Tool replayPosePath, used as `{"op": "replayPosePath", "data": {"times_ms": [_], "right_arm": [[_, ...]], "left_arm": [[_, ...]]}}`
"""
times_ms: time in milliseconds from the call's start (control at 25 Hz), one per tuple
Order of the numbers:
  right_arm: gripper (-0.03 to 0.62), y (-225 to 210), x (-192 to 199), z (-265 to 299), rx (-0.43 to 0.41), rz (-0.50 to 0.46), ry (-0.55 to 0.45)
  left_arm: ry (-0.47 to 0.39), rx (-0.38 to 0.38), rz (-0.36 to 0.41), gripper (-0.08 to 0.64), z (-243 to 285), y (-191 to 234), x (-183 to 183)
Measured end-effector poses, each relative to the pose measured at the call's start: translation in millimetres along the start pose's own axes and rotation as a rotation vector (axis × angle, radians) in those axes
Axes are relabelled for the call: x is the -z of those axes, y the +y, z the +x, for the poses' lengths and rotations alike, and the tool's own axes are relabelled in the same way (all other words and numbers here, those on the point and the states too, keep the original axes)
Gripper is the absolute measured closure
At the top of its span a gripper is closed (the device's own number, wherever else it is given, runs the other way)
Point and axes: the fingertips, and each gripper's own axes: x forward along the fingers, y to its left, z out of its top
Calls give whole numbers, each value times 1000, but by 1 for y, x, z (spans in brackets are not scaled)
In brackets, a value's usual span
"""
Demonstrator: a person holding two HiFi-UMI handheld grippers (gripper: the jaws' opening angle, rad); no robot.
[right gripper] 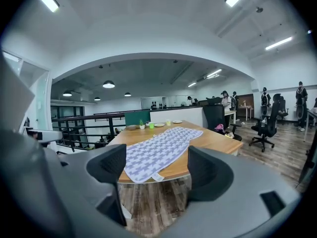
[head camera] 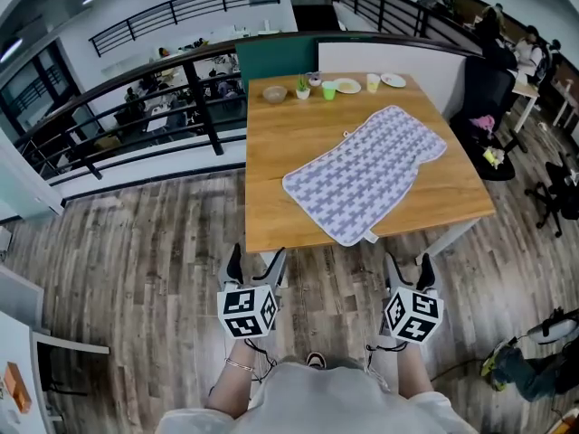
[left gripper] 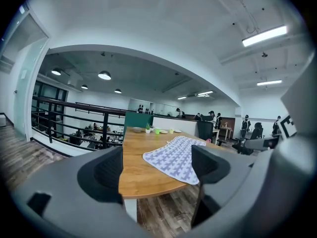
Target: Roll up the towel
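Closest to the person, both grippers hung over the wood floor (head camera: 136, 260), short of the table (head camera: 280, 152) and touching nothing. The left gripper (head camera: 256, 262) had its jaws spread wide with only air between them, and the right gripper (head camera: 408, 269) matched it, wide apart and empty. That pose probably suited taking an edge of cloth from each side. Both aimed roughly level at the table's near edge, one to either side of the towel's closest corner. The towel (head camera: 366, 172) lay unrolled and flat, running diagonally across the tabletop. Its near corner and tag (head camera: 369, 236) just overhung the near edge, which looked the easiest place to start a roll. Farther back, a bowl (head camera: 274, 93), plant (head camera: 302, 89), cup (head camera: 328, 89) and plates (head camera: 346, 86) sat along the far edge, well apart from the towel, so they seemed unlikely to obstruct rolling. Beyond stood a railing (head camera: 136, 107).
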Motion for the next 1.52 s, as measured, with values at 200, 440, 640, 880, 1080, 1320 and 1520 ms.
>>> {"op": "replayPosePath", "data": {"times_ms": [200, 440, 640, 880, 1080, 1320, 1520], "right_arm": [[209, 0, 1, 25, -7, 3, 16], [209, 0, 0, 54, 10, 4, 29], [209, 5, -3, 90, 40, 11, 39], [209, 8, -21, 137, 104, 27, 34], [209, 8, -34, 170, 169, 48, 41], [213, 6, -39, 203, 261, 89, 54], [216, 12, -40, 222, 312, 97, 68]], "left_arm": [[12, -6, -2, 124, 26, 7, 0], [10, 17, 1, 124, 60, 13, -4], [24, 48, -12, 124, 108, 30, -6], [15, 113, -9, 124, 180, 48, -31], [37, 184, 14, 124, 237, 56, -50], [61, 287, 40, 124, 304, 56, -64], [86, 371, 59, 124, 347, 53, -64]]}}
